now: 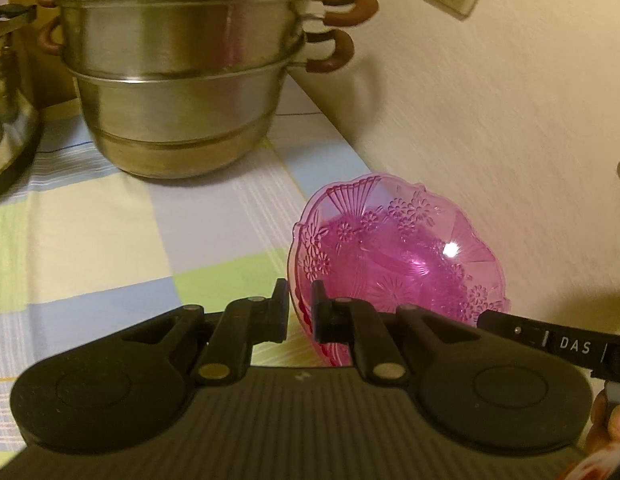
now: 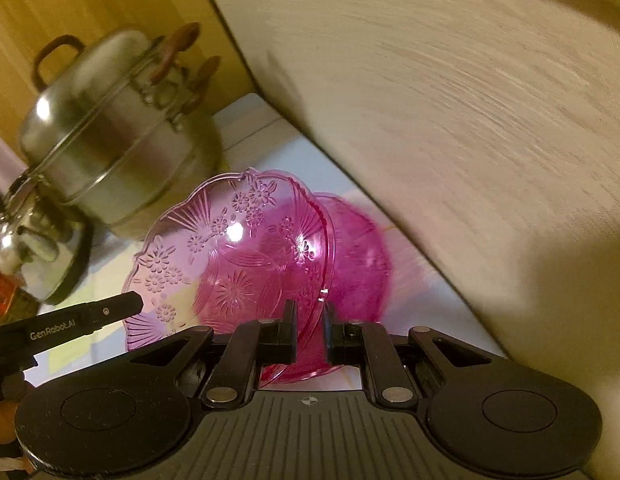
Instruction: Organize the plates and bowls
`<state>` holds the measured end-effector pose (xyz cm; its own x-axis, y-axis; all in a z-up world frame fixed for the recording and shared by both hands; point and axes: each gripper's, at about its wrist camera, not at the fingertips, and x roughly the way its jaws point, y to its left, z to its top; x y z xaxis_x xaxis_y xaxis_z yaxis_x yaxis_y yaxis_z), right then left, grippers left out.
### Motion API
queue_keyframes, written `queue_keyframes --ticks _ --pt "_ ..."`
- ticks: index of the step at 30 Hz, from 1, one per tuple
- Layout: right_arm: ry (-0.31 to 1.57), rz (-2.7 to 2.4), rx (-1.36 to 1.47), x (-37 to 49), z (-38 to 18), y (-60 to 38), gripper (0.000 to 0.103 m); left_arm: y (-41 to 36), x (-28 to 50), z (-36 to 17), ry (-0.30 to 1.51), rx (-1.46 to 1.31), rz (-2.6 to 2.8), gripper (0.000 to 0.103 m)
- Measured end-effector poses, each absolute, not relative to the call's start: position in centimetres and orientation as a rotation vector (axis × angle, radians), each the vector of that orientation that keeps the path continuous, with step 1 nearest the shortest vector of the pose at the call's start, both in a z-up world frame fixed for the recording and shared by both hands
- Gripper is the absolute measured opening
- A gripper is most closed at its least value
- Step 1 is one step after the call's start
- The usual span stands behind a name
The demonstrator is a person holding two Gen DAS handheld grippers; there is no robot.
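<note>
A pink see-through embossed bowl [image 1: 398, 252] is held tilted above the checked tablecloth, next to the wall. My left gripper [image 1: 301, 304] is shut on its near left rim. My right gripper [image 2: 310, 320] is shut on the rim of the same kind of pink bowl [image 2: 229, 256], which stands on edge. A second pink bowl [image 2: 358, 256] lies just behind it, close against it. The right gripper's finger [image 1: 550, 338] shows at the right in the left wrist view; the left gripper's finger [image 2: 89, 316] shows at the left in the right wrist view.
A stacked steel steamer pot [image 1: 181, 80] with brown handles stands at the back of the table; it also shows in the right wrist view [image 2: 121, 136]. A steel kettle [image 2: 33, 248] stands left of it. The cream wall [image 1: 490, 120] runs along the right side.
</note>
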<state>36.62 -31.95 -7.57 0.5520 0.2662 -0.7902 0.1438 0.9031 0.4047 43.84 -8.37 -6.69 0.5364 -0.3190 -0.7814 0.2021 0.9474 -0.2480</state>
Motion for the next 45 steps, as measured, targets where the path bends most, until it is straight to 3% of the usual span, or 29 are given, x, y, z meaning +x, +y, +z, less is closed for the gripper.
queue_keyframes --ticks 17,45 --pt "1.009 0.037 0.402 38.5 -10.6 -33.1 0.012 -10.8 45.8 -10.6 0.995 -0.109 -0.315 0.010" --pt "1.011 0.008 0.350 39.1 -11.3 -32.4 0.015 -11.5 46.0 -10.5 0.992 -0.070 -0.292 0.013"
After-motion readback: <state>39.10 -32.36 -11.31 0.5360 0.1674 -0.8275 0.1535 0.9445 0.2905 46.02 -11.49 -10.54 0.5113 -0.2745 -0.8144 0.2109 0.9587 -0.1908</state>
